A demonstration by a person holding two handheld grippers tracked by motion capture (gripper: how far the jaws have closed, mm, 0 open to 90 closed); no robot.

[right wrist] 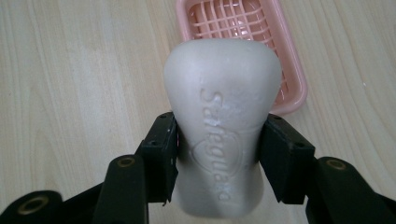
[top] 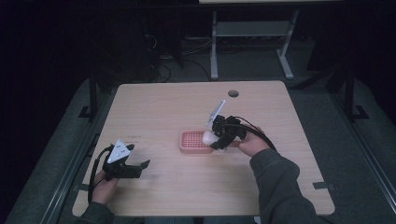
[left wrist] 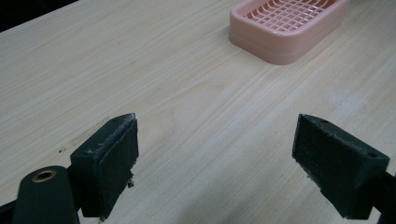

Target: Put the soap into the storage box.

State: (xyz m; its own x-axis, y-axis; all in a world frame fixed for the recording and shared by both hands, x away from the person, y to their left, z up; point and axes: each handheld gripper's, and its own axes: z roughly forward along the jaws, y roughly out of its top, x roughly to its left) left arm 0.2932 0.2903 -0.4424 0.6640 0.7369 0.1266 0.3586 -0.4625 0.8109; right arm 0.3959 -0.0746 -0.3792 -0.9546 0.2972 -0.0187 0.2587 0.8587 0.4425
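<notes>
Holding the white soap bar [right wrist: 223, 126] clamped between its two black jaws, your right claw [top: 216, 138] hangs at the right end of the pink soap dish [top: 191, 142], which sits near the middle of the table [top: 159, 107]. In the right gripper view the bar's far end reaches over the near end of the dish's gridded floor, with the dish rim [right wrist: 295, 93] showing beyond and beside it; whether the soap touches the grid yet, you cannot tell. This looks like the placing step, carried but not released. Your next move calls for lining the bar's long side up with the dish, lowering until it rests flat on the grid, then spreading the jaws and backing away. Your left claw [top: 135, 167] waits wide and empty over bare wood, well apart from the dish [left wrist: 287, 28].
</notes>
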